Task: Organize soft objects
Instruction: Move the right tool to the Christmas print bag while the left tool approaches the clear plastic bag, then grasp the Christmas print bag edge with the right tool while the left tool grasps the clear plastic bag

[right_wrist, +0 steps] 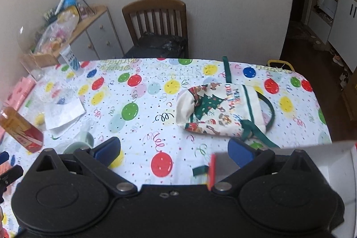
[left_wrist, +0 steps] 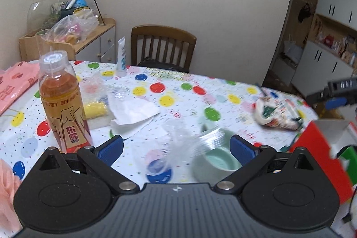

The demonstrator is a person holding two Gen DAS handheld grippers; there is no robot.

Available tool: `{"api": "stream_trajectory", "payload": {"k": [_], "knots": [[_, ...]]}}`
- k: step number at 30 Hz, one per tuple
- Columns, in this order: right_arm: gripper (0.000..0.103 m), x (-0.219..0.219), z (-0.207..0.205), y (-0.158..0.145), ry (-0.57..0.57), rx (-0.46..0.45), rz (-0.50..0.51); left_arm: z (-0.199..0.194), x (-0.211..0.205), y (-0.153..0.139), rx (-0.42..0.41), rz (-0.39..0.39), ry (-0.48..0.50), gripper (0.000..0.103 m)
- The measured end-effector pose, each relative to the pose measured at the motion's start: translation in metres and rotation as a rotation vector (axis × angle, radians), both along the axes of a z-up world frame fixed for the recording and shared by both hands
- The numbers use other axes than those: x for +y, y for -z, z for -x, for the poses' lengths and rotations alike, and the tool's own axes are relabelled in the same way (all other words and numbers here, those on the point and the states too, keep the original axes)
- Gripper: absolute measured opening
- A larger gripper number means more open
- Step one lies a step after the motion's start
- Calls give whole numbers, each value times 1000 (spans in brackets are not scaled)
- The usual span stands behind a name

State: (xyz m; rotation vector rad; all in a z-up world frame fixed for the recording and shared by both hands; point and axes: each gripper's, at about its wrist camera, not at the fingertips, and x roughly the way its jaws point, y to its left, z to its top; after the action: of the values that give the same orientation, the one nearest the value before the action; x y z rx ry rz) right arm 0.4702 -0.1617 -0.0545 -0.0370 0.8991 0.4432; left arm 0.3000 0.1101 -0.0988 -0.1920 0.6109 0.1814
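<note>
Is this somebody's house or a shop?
Most likely a home, a dining corner. A wooden chair stands at a table with a balloon-print cloth, a cluttered sideboard sits by the wall, and shelved cupboards open off a hallway.

Cream fabric Christmas-print bag (right_wrist: 221, 110), centre-right: "MERRY CHRISTMAS". Clear plastic amber-drink bottle (left_wrist: 63, 102), left: red label reads "东鹏".

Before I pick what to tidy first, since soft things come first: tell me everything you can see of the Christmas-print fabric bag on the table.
The Christmas bag looks like cream cloth printed with a green tree, small figures and "Merry Christmas" lettering, trimmed with dark green binding and straps. It lies on its side, slumped, on the balloon-print tablecloth, its open cream-lined mouth facing the camera's left. One strap trails toward the far table edge, another toward the near edge. Neither gripper touches it.
</note>
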Motion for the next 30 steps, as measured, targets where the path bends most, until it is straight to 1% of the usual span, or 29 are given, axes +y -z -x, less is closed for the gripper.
{"api": "stream_trajectory", "payload": {"k": [3,5,8,11,12,14,17,18,19,22,25,27,30], "knots": [[102,16,-16,9,4,20,32,-10,8,16,33,-21,-23,102],[102,26,-27,15,14,31,50,-16,15,24,45,-6,-34,102],[101,37,-40,26,27,54,61,-22,20,35,48,19,-11,102],[101,47,-50,35,28,69,81,-29,23,46,75,13,-5,102],[101,50,-54,39,30,73,91,-31,25,50,84,31,-5,102],[100,53,-60,46,38,83,102,-33,35,49,98,109,-11,102],[100,55,-70,53,52,99,104,-31,50,33,77,241,4,102],[100,55,-73,55,54,102,106,-32,54,26,85,272,22,102],[100,56,-76,56,55,103,108,-33,57,18,94,285,44,102],[100,56,-84,58,57,105,109,-37,61,-3,120,272,123,102],[99,56,-92,63,67,111,111,-47,61,-19,115,242,161,102],[98,56,-97,68,74,116,121,-63,59,-22,119,210,165,102],[97,57,-103,73,87,124,118,-93,51,-19,155,154,167,102]]}}
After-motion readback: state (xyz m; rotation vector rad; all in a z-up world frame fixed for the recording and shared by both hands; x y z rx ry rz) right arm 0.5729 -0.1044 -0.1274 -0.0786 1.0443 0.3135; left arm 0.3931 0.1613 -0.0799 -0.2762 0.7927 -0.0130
